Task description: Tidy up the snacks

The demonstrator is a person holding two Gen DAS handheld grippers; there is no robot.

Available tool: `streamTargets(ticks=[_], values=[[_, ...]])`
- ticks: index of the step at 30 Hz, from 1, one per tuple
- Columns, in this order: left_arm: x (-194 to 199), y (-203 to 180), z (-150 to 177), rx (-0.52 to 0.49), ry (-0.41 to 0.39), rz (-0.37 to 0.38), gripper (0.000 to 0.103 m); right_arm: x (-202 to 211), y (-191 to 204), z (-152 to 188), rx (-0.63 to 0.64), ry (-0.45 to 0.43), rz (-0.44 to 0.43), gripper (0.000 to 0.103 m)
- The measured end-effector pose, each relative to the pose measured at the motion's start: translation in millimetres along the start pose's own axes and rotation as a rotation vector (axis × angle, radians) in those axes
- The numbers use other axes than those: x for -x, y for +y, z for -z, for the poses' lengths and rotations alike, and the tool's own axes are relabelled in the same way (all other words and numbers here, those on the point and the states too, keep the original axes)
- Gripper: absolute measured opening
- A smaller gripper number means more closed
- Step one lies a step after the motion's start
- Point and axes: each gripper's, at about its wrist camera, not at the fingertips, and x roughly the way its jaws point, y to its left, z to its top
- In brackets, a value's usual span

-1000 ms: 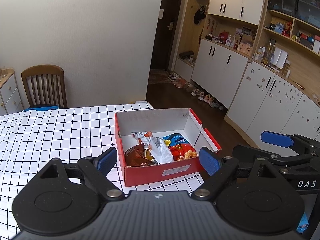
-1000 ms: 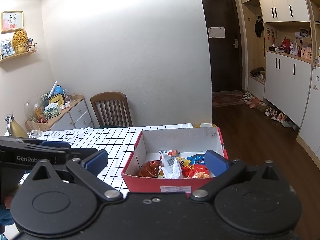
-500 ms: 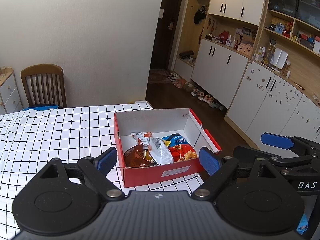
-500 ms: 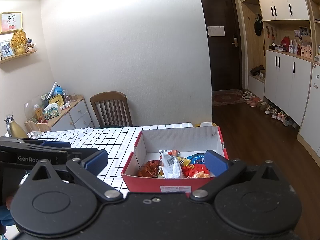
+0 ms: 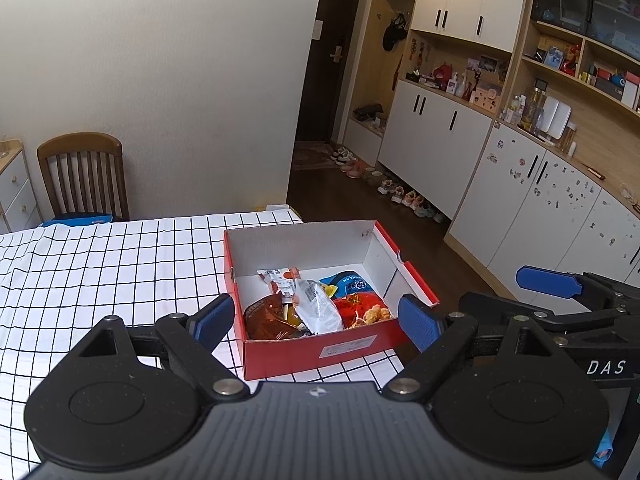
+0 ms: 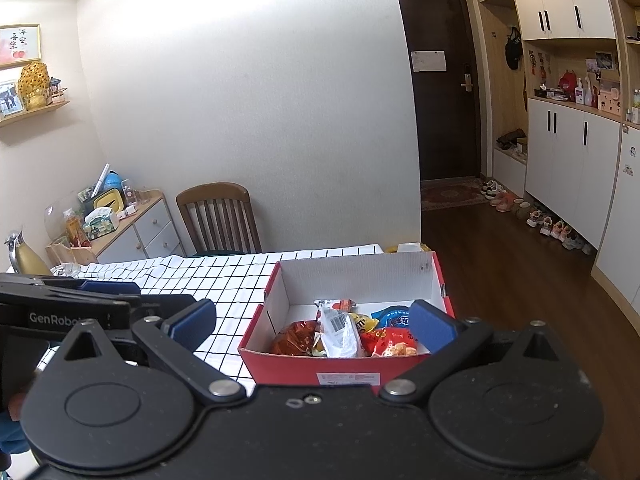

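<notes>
A red cardboard box (image 5: 344, 354) (image 6: 344, 372) with white inside walls sits at the table's right corner. It holds several snack packets: a brown bag (image 5: 268, 316) (image 6: 294, 344), a clear silver packet (image 5: 318, 308) (image 6: 340, 332), a red packet (image 5: 360, 308) (image 6: 394, 342) and a blue packet (image 5: 348, 282) (image 6: 390, 316). My left gripper (image 5: 316, 322) is open and empty, hovering in front of the box. My right gripper (image 6: 312, 322) is open and empty, also in front of the box; it shows in the left wrist view (image 5: 548, 280) at the right.
The table wears a white cloth with a black grid (image 5: 100, 264) (image 6: 224, 280). A wooden chair (image 5: 82, 176) (image 6: 218, 216) stands at its far side by the wall. A drawer unit with clutter (image 6: 112, 220) is at far left. White cabinets (image 5: 440, 144) and shoes line the hallway floor.
Both views have shifted very slightly; the box sits a touch further left in the left wrist view. Both grippers stay open and empty.
</notes>
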Motion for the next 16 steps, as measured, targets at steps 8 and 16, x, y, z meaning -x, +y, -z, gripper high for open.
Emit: streamTargets(ticks=[8, 16], values=[[0.3, 2.5, -0.5, -0.001, -0.001, 0.021, 0.089, -2.2, -1.1, 0.4, -0.005, 0.000, 0.016, 0.103], [4.6, 3.8, -0.5, -0.003, -0.014, 0.026, 0.089, -3.9, -3.6, 0.6, -0.029, 0.005, 0.045, 0.103]])
